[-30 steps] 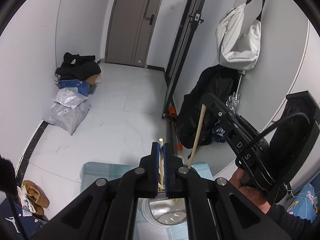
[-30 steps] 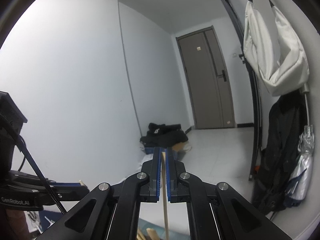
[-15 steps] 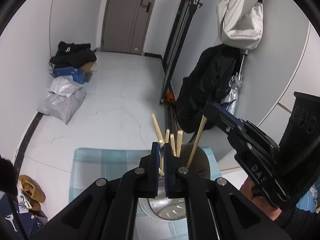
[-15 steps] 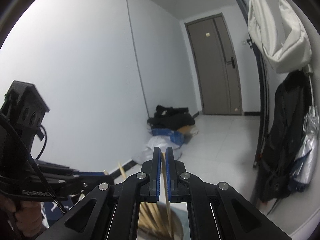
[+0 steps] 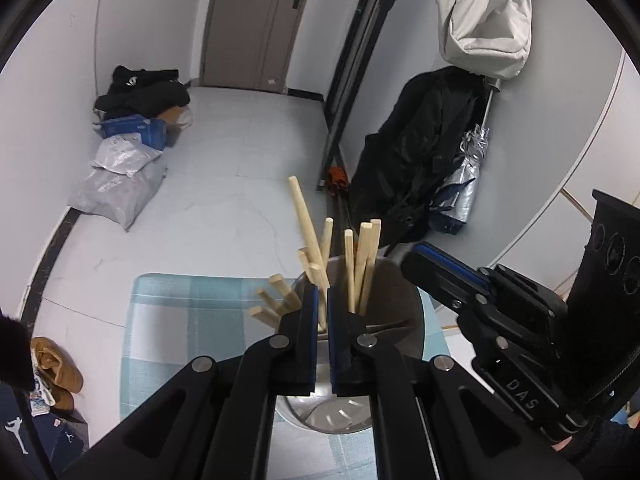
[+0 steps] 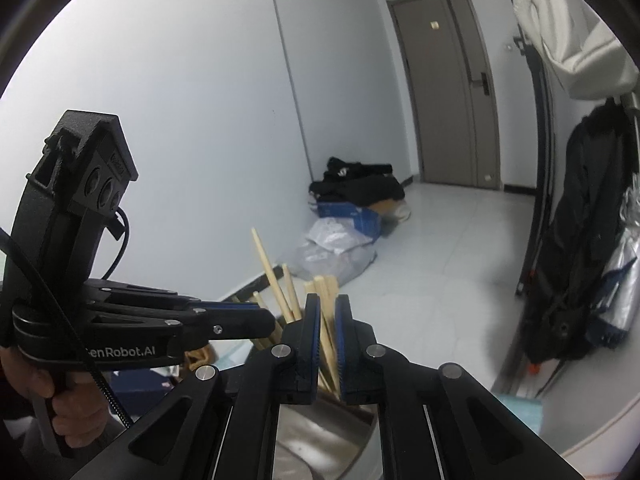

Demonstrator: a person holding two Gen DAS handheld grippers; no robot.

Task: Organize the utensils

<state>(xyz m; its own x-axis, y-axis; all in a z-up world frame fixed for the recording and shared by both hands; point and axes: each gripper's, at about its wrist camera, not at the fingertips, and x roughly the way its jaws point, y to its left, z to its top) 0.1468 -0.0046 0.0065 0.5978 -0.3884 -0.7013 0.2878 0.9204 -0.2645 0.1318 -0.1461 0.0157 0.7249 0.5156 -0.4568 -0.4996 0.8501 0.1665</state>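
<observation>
Chopsticks (image 5: 362,264) crowd holder (image 5: 400,300); right gripper (image 5: 412,258) alongside.

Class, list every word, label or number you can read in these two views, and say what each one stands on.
"GenRobot.AI", its first letter partly hidden: on the side of the left hand-held gripper.
"DAS": on the body of the right hand-held gripper.
Print on the blue box and the door sign: too small to read.

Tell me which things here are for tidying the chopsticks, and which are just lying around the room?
For the job:
- wooden chopsticks
- metal holder they stand in
- left gripper
- right gripper

Just lying about:
- white bag, hanging
- black coat
- folded umbrella
- bags and clothes by the wall
- brown shoes
</observation>
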